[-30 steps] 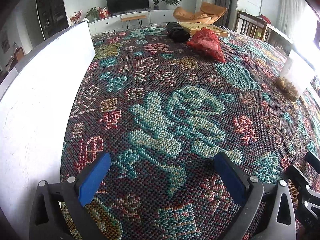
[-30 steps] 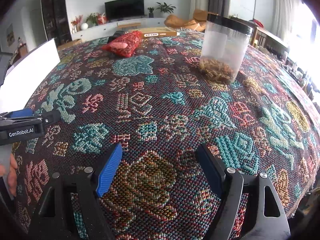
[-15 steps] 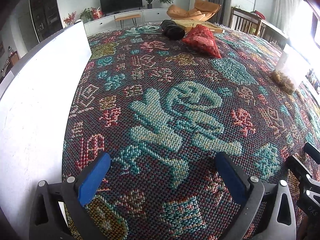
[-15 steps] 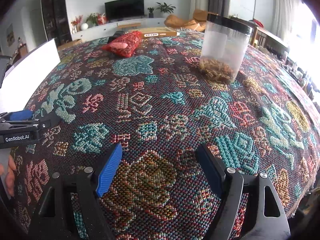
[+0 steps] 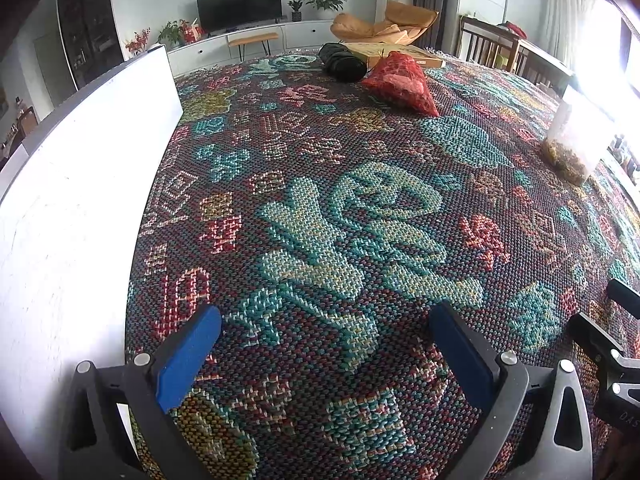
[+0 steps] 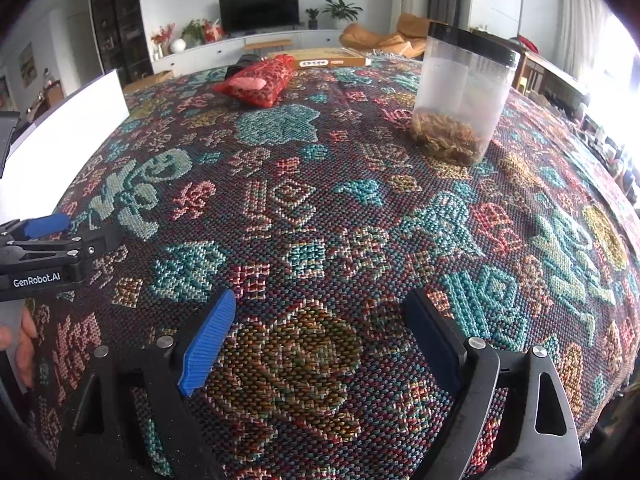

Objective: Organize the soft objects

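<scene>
Left wrist view: left gripper (image 5: 324, 344) sat low over the patterned tablecloth (image 5: 360, 216), jaws spread wide with only woven cloth between the blue pads. Nothing was held. A white board (image 5: 80, 184) stood along the cloth's left edge. At the far end lay a red mesh bag (image 5: 400, 80), with a dark rolled bundle (image 5: 342, 62) just behind it, apparently touching, and a flat yellow box (image 5: 396, 54) beyond both. A clear jar (image 5: 576, 140) stood off to the right, well apart from the bag.

Right wrist view: right gripper (image 6: 320, 344) was likewise spread apart and empty, close over the cloth. The red mesh bag (image 6: 256, 80) showed something pink inside. The jar (image 6: 464, 96), with a black rim, held a layer of brownish dried material at its bottom. The left gripper (image 6: 60, 236) was seen side-on at the left edge, with the person's fingers (image 6: 20, 340) below it.

Progress, as a judgement: the task appeared to be at or near its start. Both tools were empty and well away from the soft items, which lay grouped at the far end. No receiving container for them could be identified; whether the jar or the box played that role could not be told. Remaining: reach across, take the mesh bag and the bundle, place them. The loose mesh would likely sag when pinched.
</scene>
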A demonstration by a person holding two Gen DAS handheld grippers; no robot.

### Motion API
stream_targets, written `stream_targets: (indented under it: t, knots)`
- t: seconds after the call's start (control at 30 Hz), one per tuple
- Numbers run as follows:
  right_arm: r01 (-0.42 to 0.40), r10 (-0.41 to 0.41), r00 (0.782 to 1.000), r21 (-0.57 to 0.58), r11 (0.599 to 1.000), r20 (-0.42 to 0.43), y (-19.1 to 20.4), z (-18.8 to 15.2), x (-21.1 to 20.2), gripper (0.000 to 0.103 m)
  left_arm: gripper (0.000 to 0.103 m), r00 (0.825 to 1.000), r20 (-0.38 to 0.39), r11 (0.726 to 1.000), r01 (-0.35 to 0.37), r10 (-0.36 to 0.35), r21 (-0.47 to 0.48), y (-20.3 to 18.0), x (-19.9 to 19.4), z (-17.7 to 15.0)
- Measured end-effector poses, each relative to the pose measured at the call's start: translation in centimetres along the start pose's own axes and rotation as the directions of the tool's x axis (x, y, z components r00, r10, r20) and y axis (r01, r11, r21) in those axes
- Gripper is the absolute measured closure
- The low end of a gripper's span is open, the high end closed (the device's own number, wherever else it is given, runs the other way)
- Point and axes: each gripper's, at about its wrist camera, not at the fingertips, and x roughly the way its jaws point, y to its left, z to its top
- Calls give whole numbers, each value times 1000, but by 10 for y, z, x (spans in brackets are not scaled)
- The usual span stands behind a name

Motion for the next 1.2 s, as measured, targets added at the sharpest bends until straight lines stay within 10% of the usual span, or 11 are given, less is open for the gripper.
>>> stream_targets:
  t: [0.57,0.77,0.8,0.83,1.2]
  knots:
    - [-177,183,981,94,980,-65,38,221,106,14,0,1000,0,1000,0,0,0,0,1,0]
    - [-184,211,960,153,971,-185,44,224,153,17,0,1000,0,1000,0,0,0,0,1,0]
    - [-184,213,955,153,971,-204,43,221,158,31,0,1000,0,1000,0,0,0,0,0,0]
    - [-165,194,958,148,975,-213,40,218,160,82,0,1000,0,1000,0,0,0,0,1,0]
    - [-175,169,984,142,974,51,-3,124,18,87,0,1000,0,1000,-1,1,0,0,0,0]
